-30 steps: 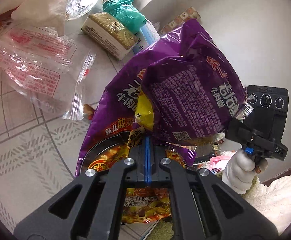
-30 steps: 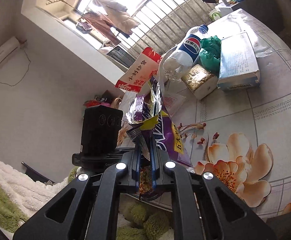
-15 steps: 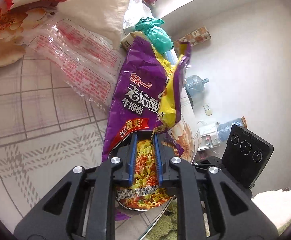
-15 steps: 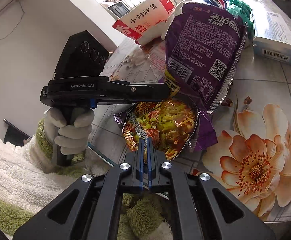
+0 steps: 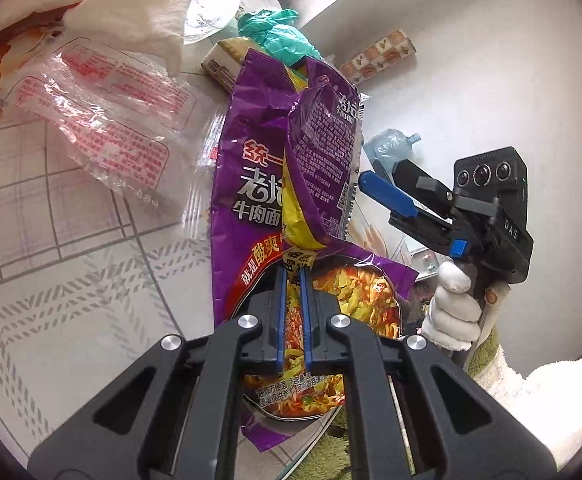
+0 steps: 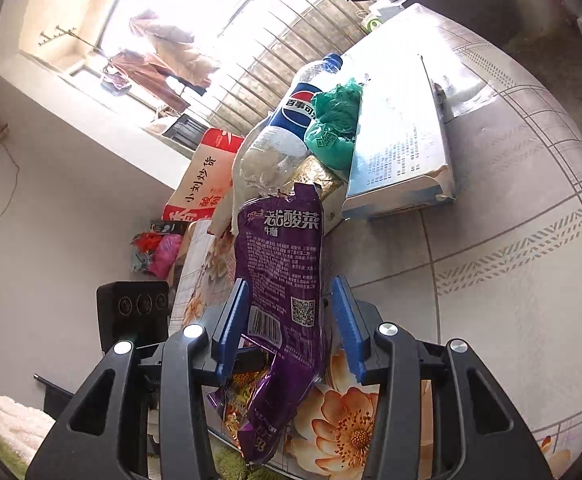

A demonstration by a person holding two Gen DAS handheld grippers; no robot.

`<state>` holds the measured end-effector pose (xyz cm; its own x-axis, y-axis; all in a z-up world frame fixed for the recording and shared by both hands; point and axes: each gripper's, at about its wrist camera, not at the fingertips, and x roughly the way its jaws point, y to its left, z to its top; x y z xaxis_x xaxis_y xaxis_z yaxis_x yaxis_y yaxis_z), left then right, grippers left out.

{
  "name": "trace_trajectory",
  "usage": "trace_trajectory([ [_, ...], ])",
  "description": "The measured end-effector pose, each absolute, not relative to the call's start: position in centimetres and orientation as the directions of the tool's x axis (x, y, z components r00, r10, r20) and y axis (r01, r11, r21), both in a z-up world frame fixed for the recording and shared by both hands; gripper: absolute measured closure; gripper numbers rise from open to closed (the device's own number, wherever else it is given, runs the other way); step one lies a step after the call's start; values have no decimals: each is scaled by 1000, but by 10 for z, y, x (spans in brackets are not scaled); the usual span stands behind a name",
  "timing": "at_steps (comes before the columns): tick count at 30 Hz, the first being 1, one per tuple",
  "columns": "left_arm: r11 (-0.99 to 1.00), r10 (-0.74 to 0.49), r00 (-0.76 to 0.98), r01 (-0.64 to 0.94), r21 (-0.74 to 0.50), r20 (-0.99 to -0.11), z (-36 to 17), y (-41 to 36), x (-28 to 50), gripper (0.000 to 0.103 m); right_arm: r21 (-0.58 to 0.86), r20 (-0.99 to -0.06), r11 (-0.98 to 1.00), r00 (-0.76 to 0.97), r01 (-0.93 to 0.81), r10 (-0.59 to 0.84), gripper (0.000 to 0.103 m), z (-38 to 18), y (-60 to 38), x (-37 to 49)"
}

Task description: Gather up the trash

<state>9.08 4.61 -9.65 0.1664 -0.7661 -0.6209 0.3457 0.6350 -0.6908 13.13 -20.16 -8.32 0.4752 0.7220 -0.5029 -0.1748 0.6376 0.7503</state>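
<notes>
1. Purple noodle wrapper (image 5: 275, 168) is the trash I am handling — it stands crumpled at the near edge of the counter (image 5: 71, 280), its printed noodle-bowl end toward me.
2. My left gripper (image 5: 293, 312) has its jaws drawn narrow on the wrapper's lower end; the blue pads (image 5: 279, 320) pinch the foil between them, having just closed a little further.
3. My right gripper (image 6: 291, 320) has jaws that have just been opening. They now stand well apart with the wrapper's back panel (image 6: 283, 280) hanging between them, and the pads (image 6: 347, 320) do not press it.
4. From the left view I see the right gripper off to the side, held by a white-gloved hand (image 5: 453, 312).
5. Behind the wrapper lie a clear plastic bag with red print (image 5: 107, 120), a Pepsi bottle (image 6: 291, 120), a crumpled green bag (image 6: 335, 128) and a flat blue-white box (image 6: 403, 152) — all on the counter.
</notes>
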Motion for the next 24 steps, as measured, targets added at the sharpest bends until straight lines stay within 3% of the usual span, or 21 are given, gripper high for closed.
trace_trajectory([
  [5,628,-765,139,380,-680,-629,-94,26,90,99,775,-488,608,446,-176,751,60,-99,-188,152],
  [8,626,-767,134,374,-684,-628,-94,19,92,100,791,-440,571,442,-221,781,79,-94,-182,152],
  [12,617,-775,127,364,-698,-619,-97,21,97,100,771,-390,534,404,-349,827,89,-75,-172,133],
  [17,595,-795,111,340,-728,-597,-103,23,103,103,669,-459,556,315,-492,831,90,-61,-154,100],
  [24,580,-815,154,250,-776,-559,-106,50,119,103,559,-560,614,293,-558,775,90,-67,-146,80],
])
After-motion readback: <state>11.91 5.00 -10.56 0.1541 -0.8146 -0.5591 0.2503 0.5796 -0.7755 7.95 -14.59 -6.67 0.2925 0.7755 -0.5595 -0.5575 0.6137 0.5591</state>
